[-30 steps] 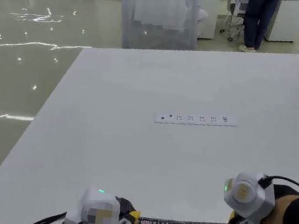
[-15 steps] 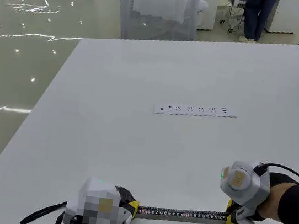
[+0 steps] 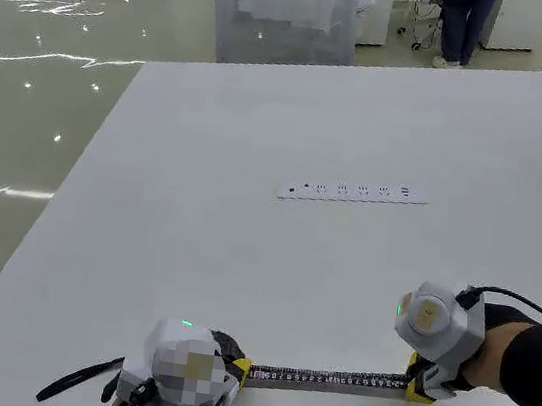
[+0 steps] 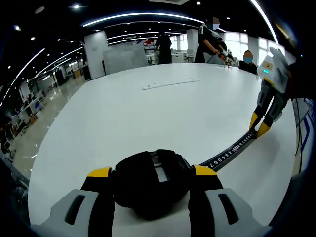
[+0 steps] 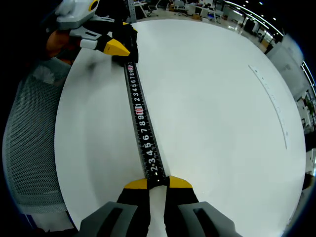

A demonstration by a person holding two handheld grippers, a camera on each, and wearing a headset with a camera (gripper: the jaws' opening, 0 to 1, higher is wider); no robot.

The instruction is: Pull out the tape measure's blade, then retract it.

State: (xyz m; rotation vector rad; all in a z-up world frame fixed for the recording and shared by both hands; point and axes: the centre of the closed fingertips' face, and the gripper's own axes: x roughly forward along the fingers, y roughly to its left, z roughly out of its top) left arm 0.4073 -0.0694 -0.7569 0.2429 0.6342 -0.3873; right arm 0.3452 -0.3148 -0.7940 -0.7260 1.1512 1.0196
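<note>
The black tape measure case sits on the white table, and my left gripper is shut on it with yellow-tipped jaws either side. In the head view this case is at the bottom left, by the left gripper. The numbered blade is drawn out flat along the table to the right. My right gripper is shut on the blade's end; the blade runs away to the case. In the head view the right gripper stands at the lower right.
A white power strip lies mid-table, beyond the grippers. The table's left edge drops to a glossy floor. A mesh-backed chair stands at the far side, with people behind. A grey mesh chair is close to the near edge.
The head camera has tilted, shifting the picture. Both grippers keep their holds; the blade span between them looks about the same, perhaps slightly shorter.
</note>
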